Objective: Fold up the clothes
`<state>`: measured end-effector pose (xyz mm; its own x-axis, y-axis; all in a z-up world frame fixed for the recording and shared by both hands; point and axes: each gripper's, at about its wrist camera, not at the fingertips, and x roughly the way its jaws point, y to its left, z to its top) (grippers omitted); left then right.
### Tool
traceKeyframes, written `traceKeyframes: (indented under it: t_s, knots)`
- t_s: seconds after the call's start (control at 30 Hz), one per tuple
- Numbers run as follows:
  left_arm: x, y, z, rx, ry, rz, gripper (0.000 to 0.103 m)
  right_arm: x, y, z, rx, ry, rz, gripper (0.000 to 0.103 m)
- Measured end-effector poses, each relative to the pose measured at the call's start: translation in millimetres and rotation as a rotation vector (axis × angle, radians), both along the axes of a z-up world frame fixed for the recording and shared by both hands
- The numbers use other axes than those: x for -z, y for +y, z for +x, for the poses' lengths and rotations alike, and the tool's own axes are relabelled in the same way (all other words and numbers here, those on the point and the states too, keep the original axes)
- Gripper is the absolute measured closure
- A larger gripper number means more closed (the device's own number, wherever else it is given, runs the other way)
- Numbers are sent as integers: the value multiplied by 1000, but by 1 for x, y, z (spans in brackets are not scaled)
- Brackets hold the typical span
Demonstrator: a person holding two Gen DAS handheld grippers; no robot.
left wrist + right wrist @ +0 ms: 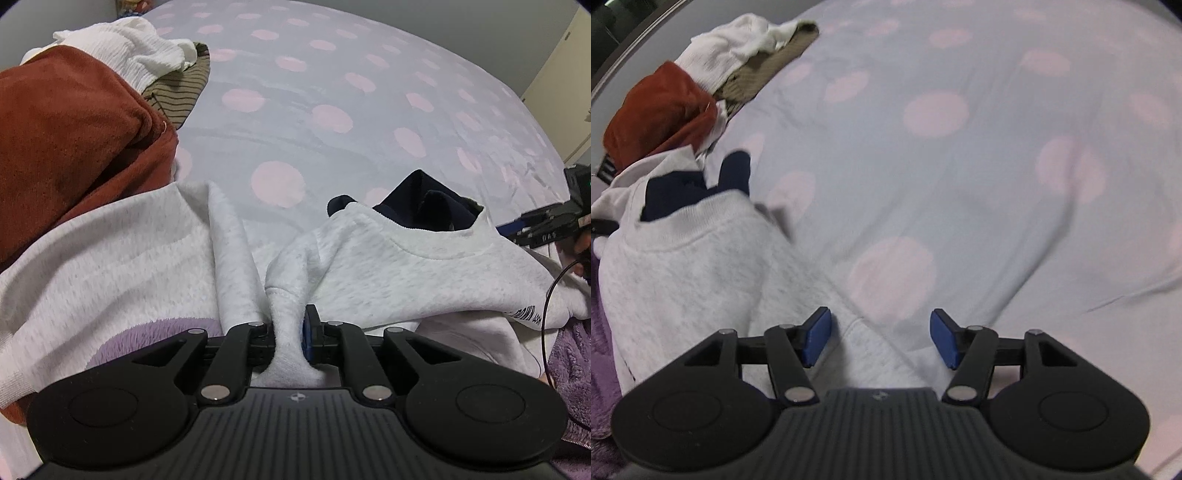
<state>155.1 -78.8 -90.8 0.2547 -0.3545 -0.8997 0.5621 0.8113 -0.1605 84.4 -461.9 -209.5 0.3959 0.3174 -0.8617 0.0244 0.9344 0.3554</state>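
Grey fleece is what I have in my left tongs [290, 338]: they are clamped on a bunched ridge of the pale grey sweatshirt [388, 266], which lies rumpled on the polka-dot bedspread [332, 92], collar facing away from me with a navy garment [424, 203] showing inside the neck opening. My right tongs [881, 338] stand apart with nothing pressed between the blue pads [817, 338]; a strip of the same sweatshirt, perhaps a sleeve, lies under and between them, untouched as far as I can see.

I judge this to be early in the fold: one hand has its hold, the other is lining up for a second one. The next move, I think, calls for the right tongs to settle onto that strip and close, so both hands can lift and spread the sweatshirt flat on the open bedspread beyond its collar before any folding.

Only the left wrist view shows the pinch itself, plus the right hand's device at the sweatshirt's far right edge and a purple fleece [569, 354] tucked under the sweatshirt. The right wrist view, somewhat blurred, shows the open jaws and the bare bedspread to the right of the sweatshirt. Both show the rust-red garment [74, 125] and white knit [147, 55] heaped beyond the sweatshirt's left side.
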Motion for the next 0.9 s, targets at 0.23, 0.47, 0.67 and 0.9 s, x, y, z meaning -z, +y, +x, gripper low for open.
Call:
traceKeyframes:
  t_s: [0.23, 0.47, 0.67, 0.9]
  knots:
    - [5, -7, 5, 4, 6, 30, 94, 16, 19, -14, -49, 1, 2, 69]
    - [3, -9, 2, 9, -20, 35, 94, -27, 33, -44, -9, -135, -76, 96]
    - [-14, -18, -4, 46, -93, -23, 97, -98, 40, -83, 120, -312, -241, 97]
    - [-65, -51, -36, 247, -245, -239, 97, -197, 28, -150, 394, -507, -493, 98]
